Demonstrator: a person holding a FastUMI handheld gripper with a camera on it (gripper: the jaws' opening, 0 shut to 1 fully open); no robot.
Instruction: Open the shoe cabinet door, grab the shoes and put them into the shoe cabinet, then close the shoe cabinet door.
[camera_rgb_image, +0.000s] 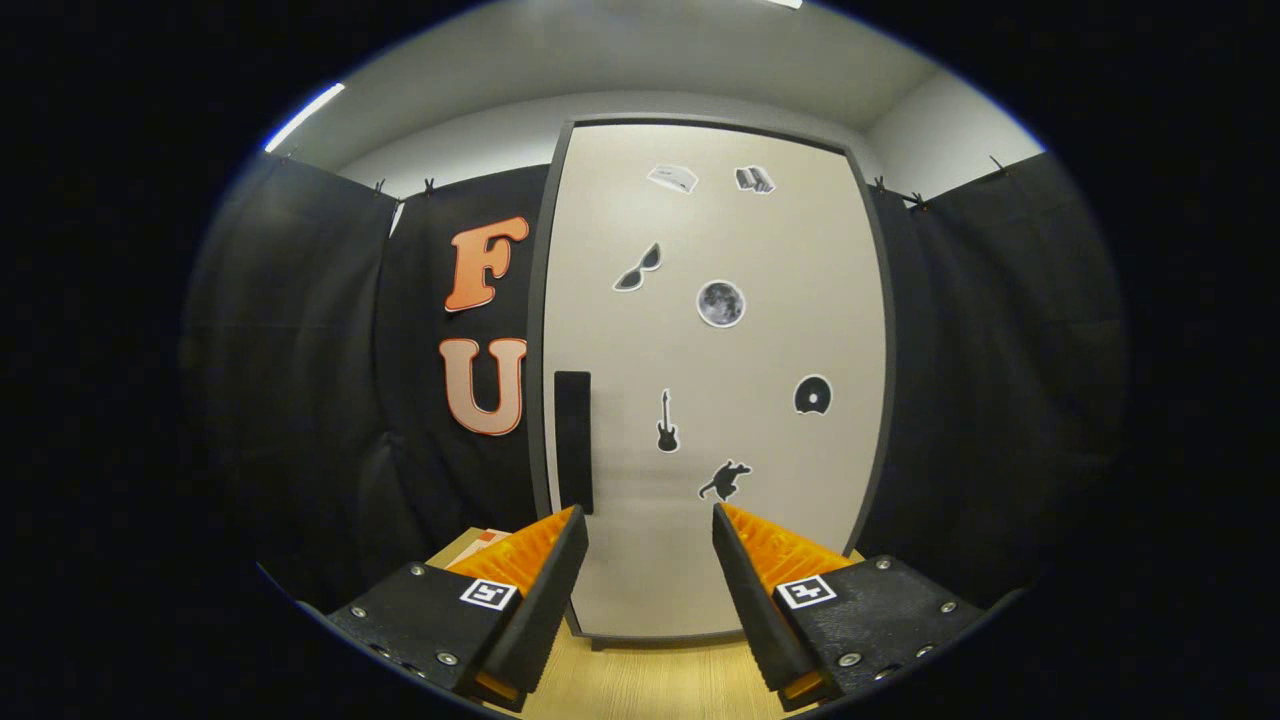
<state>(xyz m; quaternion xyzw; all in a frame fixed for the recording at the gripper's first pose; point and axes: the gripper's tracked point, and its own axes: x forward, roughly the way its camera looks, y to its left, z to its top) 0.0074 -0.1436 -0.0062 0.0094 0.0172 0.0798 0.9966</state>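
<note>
The black cloth wall (300, 350) spans the left and right of the frame, with pale room walls and ceiling above it. At the centre stands the shoe cabinet (880, 300), its cream door (760, 560) shut inside a dark frame, reaching from the upper middle down to the wooden worktop (650, 685) at the bottom. A tall black handle (573, 440) sits on the door's left edge at mid-height. Small stickers dot the door: sunglasses (637, 268), a moon (721, 303), a guitar (667, 422), a disc (812, 395) and an animal shape (726, 481), none carrying readable writing. At the lower centre the gripper (648, 525) is released, fingers spread apart with nothing between them, each finger carrying a square black-and-white marker (806, 591).
</note>
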